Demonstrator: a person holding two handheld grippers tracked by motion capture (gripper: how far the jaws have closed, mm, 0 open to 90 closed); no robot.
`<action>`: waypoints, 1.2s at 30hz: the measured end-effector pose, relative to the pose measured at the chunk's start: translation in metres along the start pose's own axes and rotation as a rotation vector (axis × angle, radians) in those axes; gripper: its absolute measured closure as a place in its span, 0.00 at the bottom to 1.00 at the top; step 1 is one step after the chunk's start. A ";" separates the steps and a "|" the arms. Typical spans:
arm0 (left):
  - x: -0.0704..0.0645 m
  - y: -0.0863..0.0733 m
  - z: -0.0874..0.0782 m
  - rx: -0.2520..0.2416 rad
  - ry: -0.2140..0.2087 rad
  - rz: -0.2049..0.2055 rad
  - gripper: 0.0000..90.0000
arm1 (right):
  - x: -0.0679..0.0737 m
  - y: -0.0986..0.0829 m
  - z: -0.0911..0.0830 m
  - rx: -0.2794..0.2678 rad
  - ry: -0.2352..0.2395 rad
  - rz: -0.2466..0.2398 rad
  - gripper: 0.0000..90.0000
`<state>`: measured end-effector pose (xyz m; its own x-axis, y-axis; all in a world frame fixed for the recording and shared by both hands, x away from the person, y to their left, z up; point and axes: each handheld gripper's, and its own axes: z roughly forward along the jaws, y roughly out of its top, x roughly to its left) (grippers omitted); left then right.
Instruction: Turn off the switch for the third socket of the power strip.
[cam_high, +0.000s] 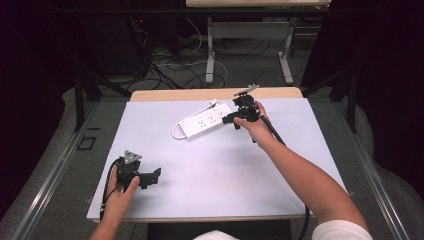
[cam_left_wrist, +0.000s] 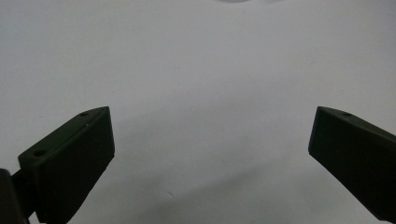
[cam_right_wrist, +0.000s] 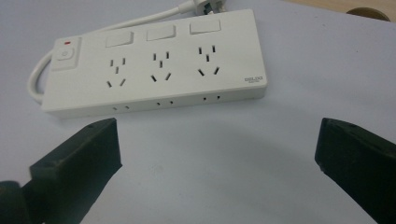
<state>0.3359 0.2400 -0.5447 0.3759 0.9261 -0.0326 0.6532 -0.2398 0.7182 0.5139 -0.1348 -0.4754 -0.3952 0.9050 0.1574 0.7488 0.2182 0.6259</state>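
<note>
A white power strip with three socket groups and a red-lit switch lies flat at the far middle of the white sheet. In the right gripper view the power strip sits just ahead of the jaws, and its white cord loops round its left end. My right gripper hovers at the strip's right end, open and holding nothing; in its own view the right gripper has its jaws wide apart. My left gripper rests near the front left of the sheet, and the left gripper is open over bare sheet.
The white sheet covers most of the table; a strip of wooden top shows at the far edge. Behind it stand the legs of another table, with cables on the floor. The strip's plug lies behind it.
</note>
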 end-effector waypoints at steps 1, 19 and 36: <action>0.000 0.000 0.000 -0.001 0.001 0.001 0.00 | 0.001 -0.002 -0.003 -0.001 0.007 0.002 0.00; -0.001 0.000 0.000 -0.011 0.004 -0.002 0.00 | -0.006 -0.045 -0.043 -0.047 -0.005 -0.030 0.00; -0.001 0.001 -0.001 -0.006 0.005 -0.004 0.00 | -0.017 -0.087 -0.073 -0.130 -0.005 -0.008 0.00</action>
<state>0.3354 0.2394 -0.5436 0.3699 0.9285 -0.0317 0.6504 -0.2344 0.7225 0.4165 -0.1958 -0.4763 -0.3984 0.9051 0.1486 0.6704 0.1767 0.7207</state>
